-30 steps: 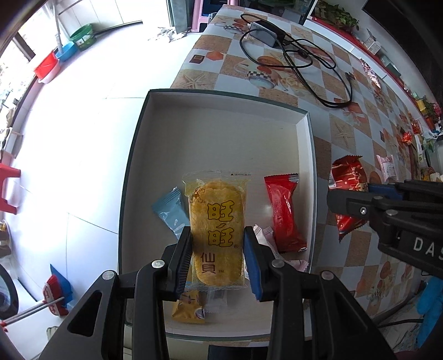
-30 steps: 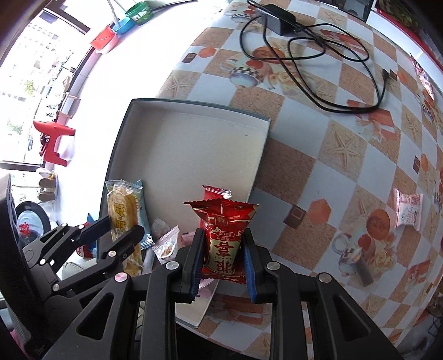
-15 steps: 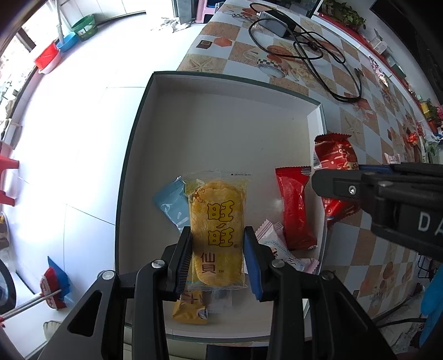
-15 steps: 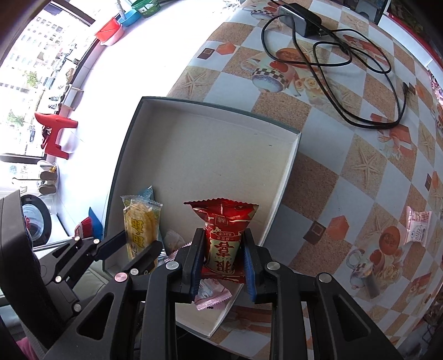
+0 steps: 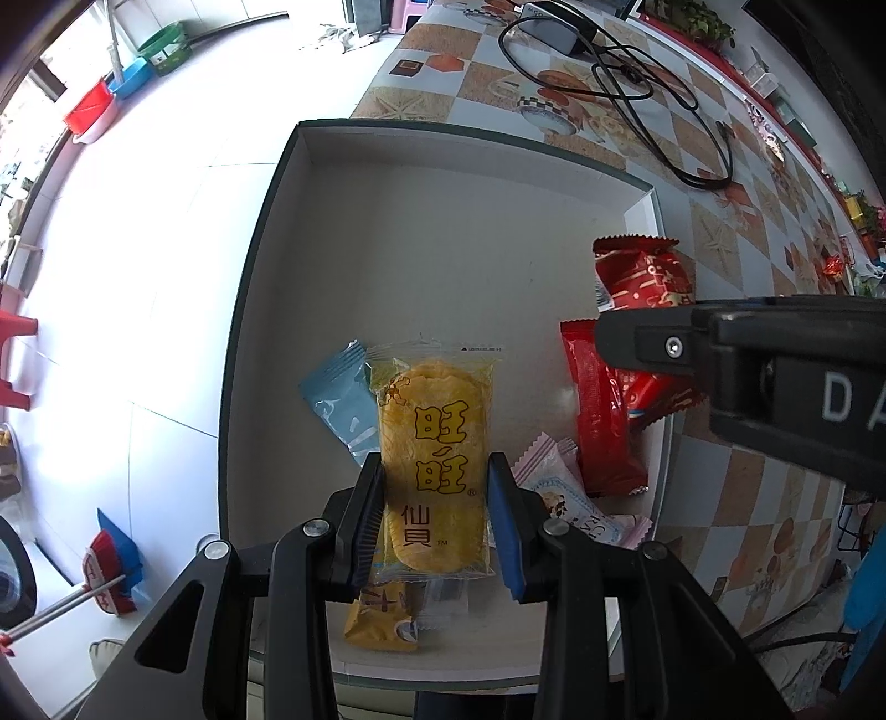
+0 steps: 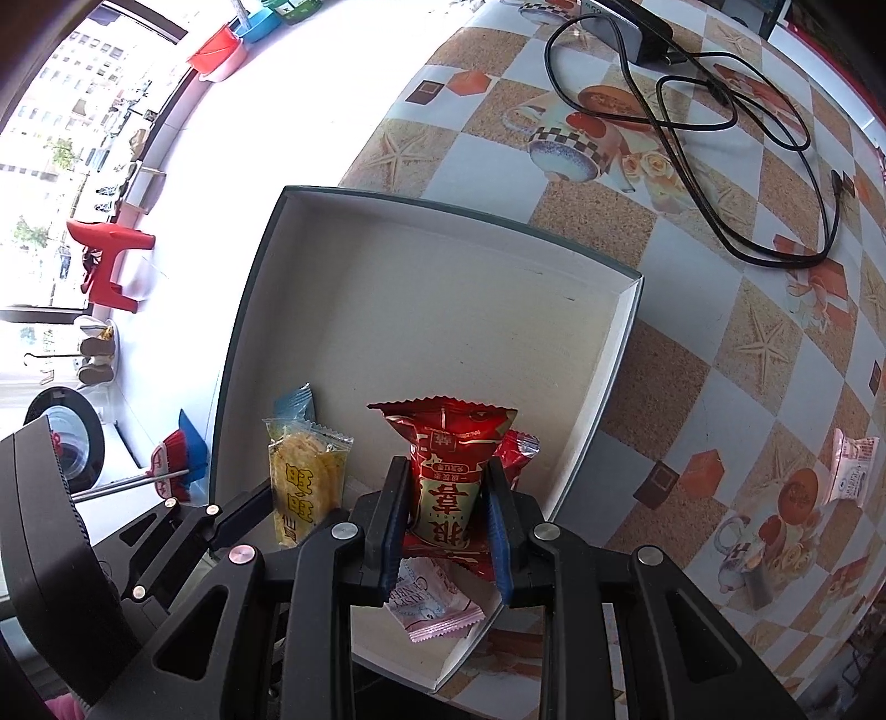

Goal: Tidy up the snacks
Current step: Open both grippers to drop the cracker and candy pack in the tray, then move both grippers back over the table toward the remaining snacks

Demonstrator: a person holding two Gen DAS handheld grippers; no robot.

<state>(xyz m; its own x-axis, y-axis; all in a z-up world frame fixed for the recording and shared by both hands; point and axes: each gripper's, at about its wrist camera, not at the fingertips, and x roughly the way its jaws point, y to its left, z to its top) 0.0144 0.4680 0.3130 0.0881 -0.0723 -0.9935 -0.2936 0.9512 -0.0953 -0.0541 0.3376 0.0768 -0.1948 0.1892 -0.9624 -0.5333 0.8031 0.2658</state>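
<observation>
The left gripper (image 5: pixel 434 518) clamps a yellow cracker pack (image 5: pixel 429 459) over the box (image 5: pixel 443 221); the right gripper (image 6: pixel 446 520) clamps a red pack (image 6: pixel 446 465). Beneath the jaws lie blue (image 5: pixel 338 399), red (image 5: pixel 601 421), pink (image 6: pixel 437 603) and orange (image 5: pixel 379 620) packets.

1. Setting: a lived-in home, likely a dining or living area.
2. Table (image 6: pixel 692 387) wears a printed oilcloth of starfish, teacups and roses.
3. Black charger cable (image 6: pixel 736 144) with its adapter lies loose on the cloth.
4. White tiled floor (image 5: pixel 166 221); red plastic stool (image 6: pixel 111 260) near a bright window.
5. Coloured plastic basins (image 5: pixel 111 94) sit along the floor edge.
6. Broom and dustpan (image 5: pixel 111 570) lie on the floor; potted plants (image 5: pixel 698 14) stand on the far ledge.
</observation>
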